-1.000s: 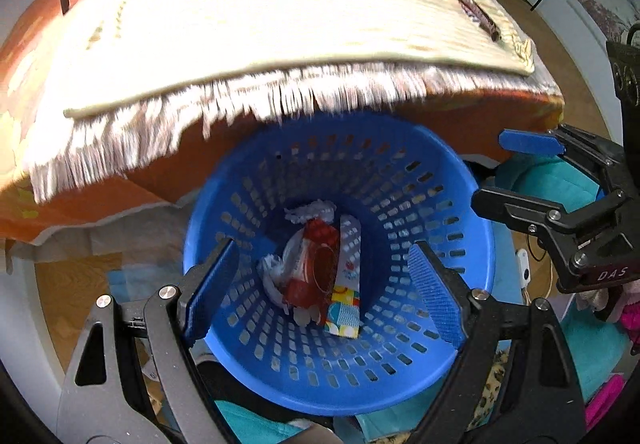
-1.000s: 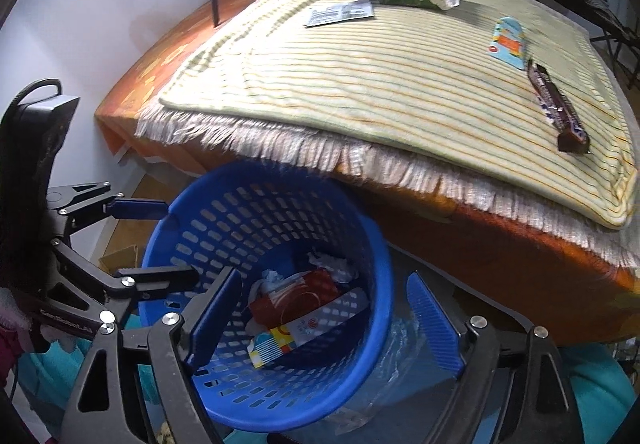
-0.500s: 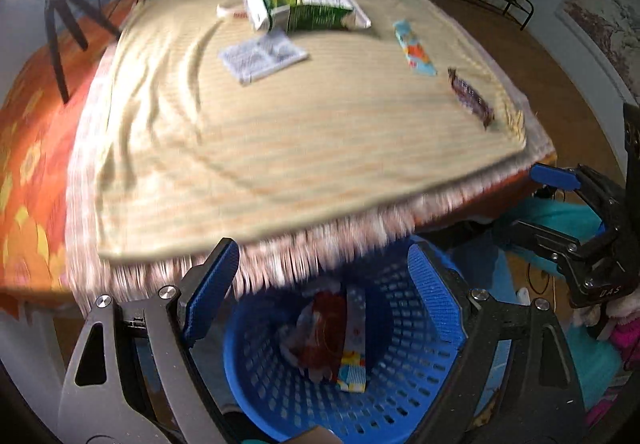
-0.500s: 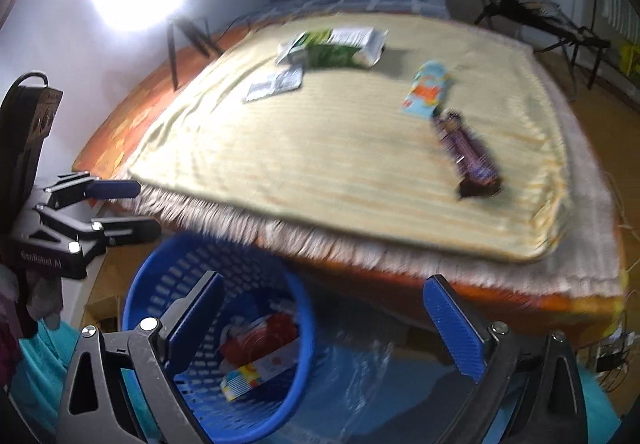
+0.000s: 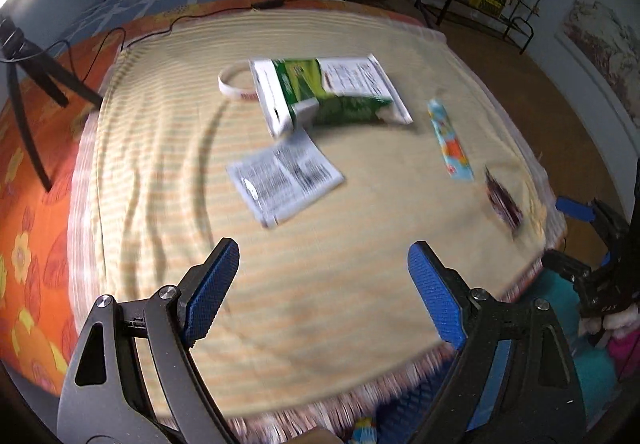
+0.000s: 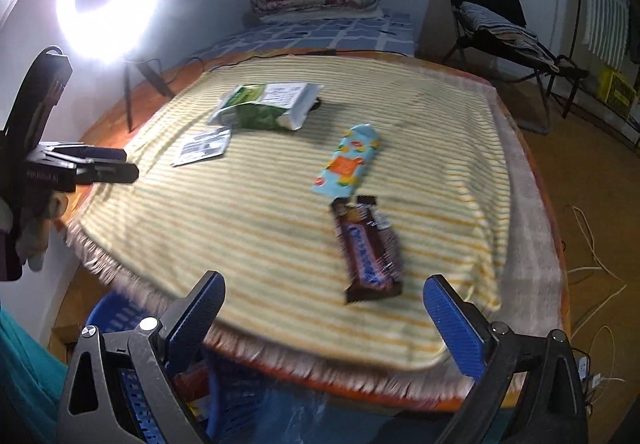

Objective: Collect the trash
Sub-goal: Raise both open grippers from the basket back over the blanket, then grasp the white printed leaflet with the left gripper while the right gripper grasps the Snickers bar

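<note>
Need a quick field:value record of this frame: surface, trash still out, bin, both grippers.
surface: striped blanket with fringed edge, on a bed
trash on blanket: green carton, white printed sachet, light-blue wrapper, brown candy bar wrapper, white ring behind the carton
bin: blue basket below the blanket's near edge, mostly hidden
left gripper: open, empty, above the blanket
right gripper: open, empty, the candy bar wrapper just ahead of it
blur: motion blur in both views
</note>
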`<control>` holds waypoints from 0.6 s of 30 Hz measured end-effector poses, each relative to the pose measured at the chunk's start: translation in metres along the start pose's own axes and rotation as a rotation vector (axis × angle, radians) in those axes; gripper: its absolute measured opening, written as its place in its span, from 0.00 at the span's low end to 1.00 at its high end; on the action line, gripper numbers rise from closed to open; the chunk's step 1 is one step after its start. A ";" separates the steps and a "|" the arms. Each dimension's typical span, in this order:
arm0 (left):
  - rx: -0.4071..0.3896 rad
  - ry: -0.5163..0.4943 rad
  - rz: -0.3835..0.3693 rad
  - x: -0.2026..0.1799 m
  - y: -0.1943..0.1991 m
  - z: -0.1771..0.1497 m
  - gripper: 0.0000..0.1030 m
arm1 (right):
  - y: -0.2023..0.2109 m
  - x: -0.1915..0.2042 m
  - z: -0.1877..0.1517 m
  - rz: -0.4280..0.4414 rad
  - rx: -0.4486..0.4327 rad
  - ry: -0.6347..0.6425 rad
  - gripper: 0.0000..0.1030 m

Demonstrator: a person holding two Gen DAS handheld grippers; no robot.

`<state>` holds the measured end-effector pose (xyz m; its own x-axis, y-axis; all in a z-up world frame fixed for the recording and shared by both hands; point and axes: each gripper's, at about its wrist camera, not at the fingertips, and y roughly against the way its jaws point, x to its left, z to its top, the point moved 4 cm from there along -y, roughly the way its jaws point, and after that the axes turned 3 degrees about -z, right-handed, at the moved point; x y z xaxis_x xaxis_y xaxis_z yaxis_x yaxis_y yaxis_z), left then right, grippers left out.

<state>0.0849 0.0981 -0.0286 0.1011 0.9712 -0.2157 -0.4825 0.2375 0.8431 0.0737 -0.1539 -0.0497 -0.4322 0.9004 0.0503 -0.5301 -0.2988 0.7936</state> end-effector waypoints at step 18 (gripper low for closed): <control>0.081 0.091 -0.040 0.043 -0.087 0.063 0.86 | -0.048 -0.028 0.019 0.090 0.105 -0.093 0.93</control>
<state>0.1864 0.1205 -0.0806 0.0383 0.9560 -0.2908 -0.4078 0.2806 0.8689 0.1253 -0.1586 -0.0775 -0.4026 0.8983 0.1760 -0.4109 -0.3492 0.8422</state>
